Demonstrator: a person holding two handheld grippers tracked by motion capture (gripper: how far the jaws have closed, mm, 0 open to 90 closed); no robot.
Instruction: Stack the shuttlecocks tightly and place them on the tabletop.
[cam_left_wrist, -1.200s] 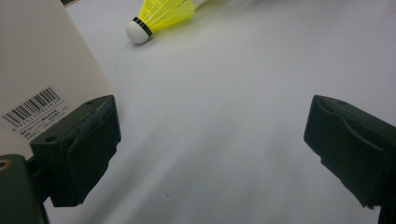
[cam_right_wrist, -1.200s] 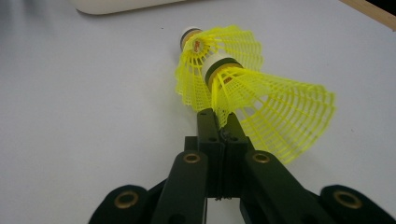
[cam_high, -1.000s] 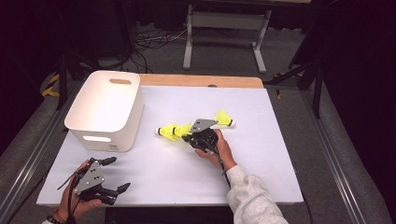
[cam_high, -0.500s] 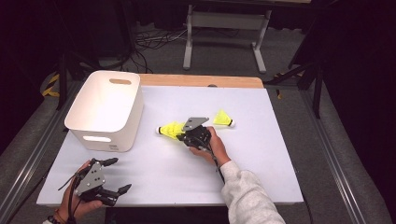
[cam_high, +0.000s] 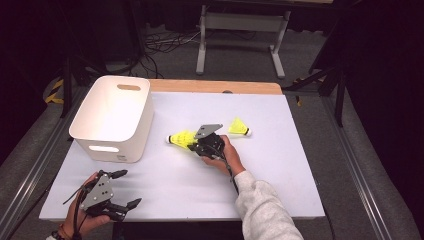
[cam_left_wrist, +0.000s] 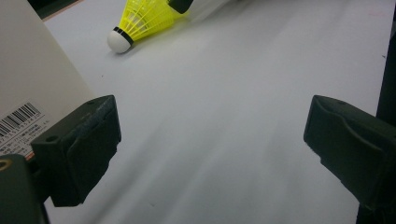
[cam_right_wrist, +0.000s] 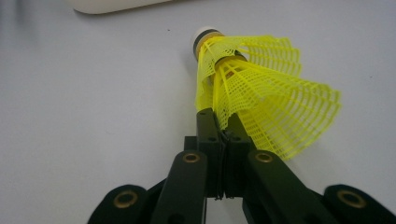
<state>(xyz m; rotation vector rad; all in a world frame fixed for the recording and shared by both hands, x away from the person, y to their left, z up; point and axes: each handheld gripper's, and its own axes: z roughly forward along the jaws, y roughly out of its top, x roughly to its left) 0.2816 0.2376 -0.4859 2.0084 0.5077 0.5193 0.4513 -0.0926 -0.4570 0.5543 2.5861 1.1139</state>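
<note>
Right gripper (cam_high: 196, 145): just beside the white bin (cam_high: 112, 117), on its open-table side; jaws pressed together on the mesh skirt of a yellow shuttlecock (cam_high: 181, 138). In the right gripper view the shuttlecock (cam_right_wrist: 252, 93) has its white cork tip pointing away from the gripper, toward the bin's edge; a second mesh skirt appears nested with it, so the grip may take in two. Second loose yellow shuttlecock (cam_high: 239, 127): on the white table (cam_high: 280, 165), farther from the bin, beyond the right gripper. Left gripper (cam_high: 123, 189): near the table's front edge, below the bin's labelled wall; jaws wide apart, nothing between them. Left gripper view: the bin's barcode label (cam_left_wrist: 21, 125) beside one jaw.
</note>
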